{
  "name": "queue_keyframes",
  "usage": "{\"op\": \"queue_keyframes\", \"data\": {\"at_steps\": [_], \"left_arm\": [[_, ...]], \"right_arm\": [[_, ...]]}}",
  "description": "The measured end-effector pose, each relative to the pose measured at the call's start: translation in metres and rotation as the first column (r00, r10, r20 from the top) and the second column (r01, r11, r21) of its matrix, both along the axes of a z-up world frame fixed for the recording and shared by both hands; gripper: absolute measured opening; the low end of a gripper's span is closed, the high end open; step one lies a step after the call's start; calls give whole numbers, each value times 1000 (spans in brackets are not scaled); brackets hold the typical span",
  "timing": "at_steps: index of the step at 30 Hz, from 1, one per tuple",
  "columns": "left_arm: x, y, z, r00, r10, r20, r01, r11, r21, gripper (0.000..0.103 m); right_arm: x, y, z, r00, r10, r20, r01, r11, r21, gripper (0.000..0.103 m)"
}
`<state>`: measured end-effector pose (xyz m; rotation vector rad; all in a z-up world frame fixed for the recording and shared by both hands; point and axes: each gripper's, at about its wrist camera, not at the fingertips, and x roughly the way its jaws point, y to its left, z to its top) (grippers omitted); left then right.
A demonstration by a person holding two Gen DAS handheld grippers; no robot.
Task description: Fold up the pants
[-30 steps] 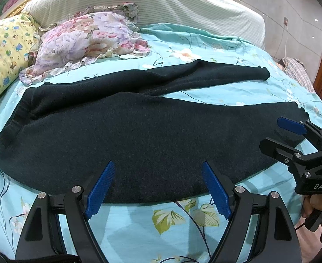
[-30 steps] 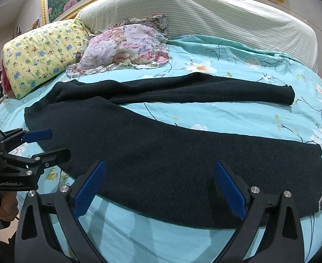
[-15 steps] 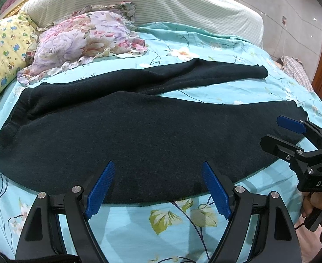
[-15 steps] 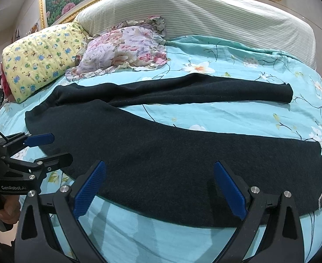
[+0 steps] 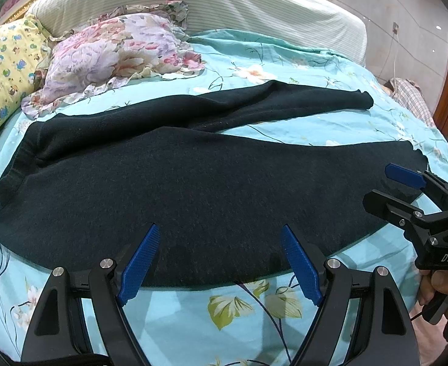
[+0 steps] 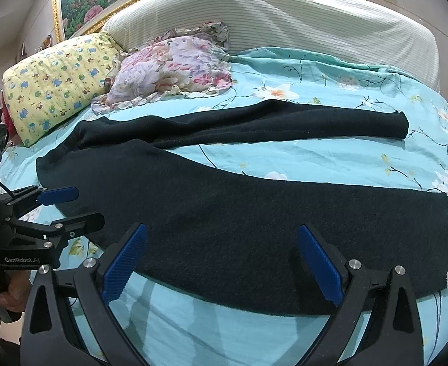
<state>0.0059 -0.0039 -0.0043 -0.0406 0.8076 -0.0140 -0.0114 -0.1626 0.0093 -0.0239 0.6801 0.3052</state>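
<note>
Dark knit pants [image 5: 193,189] lie spread flat across the turquoise floral bed, waistband at the left, two legs running right in a V; they also show in the right wrist view [image 6: 254,213]. My left gripper [image 5: 221,262] is open and empty, hovering over the near edge of the near leg. My right gripper [image 6: 221,262] is open and empty over the same leg's near edge, closer to the cuff. The right gripper also shows in the left wrist view [image 5: 407,195], and the left gripper in the right wrist view [image 6: 68,207].
A floral pillow [image 5: 117,55] and a yellow patterned pillow [image 5: 1,73] lie at the back left against the striped headboard [image 5: 224,3]. The bedsheet [image 5: 285,61] stretches beyond the pants. The bed's right edge [image 5: 437,140] drops off beside a wooden frame.
Both grippers have edged slightly; the left wrist view shifted a little so the waistband sits nearer the left edge. The pants have not moved and both grippers stay open.
</note>
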Motion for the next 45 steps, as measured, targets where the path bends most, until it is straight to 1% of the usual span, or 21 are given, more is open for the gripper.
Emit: {"op": "queue_keyframes", "data": {"at_steps": [7,11,16,20,30,36,39,43,45], "left_arm": [[3,0,1,1000,-2,-5,2,1000,-6,83],[6,0,7,1000,-9,-2,9,1000,-13,83],[19,0,19,1000,-30,5,30,999,-14,83],[36,1,28,999,-41,4,41,999,-18,83],[104,-7,44,993,-109,-37,108,993,-43,83],[151,-22,42,987,-144,-68,144,990,-1,83],[180,-28,41,985,-149,-92,150,989,3,83],[218,-33,40,981,-158,-110,159,987,0,83],[236,-36,38,979,-163,-119,165,986,11,83]], "right_arm": [[0,1,0,1000,0,1,0,1000,0,99],[1,0,2,1000,1,2,-1,1000,9,99],[5,-9,11,1000,-12,3,12,999,31,99],[18,-26,23,999,-38,-10,38,998,59,99],[71,-85,52,991,-131,-37,133,989,67,99],[109,-120,60,981,-177,-73,182,981,70,99],[128,-139,62,974,-202,-99,211,973,90,99],[157,-162,65,963,-239,-125,251,964,92,99],[171,-173,66,959,-249,-138,264,959,100,99]]}}
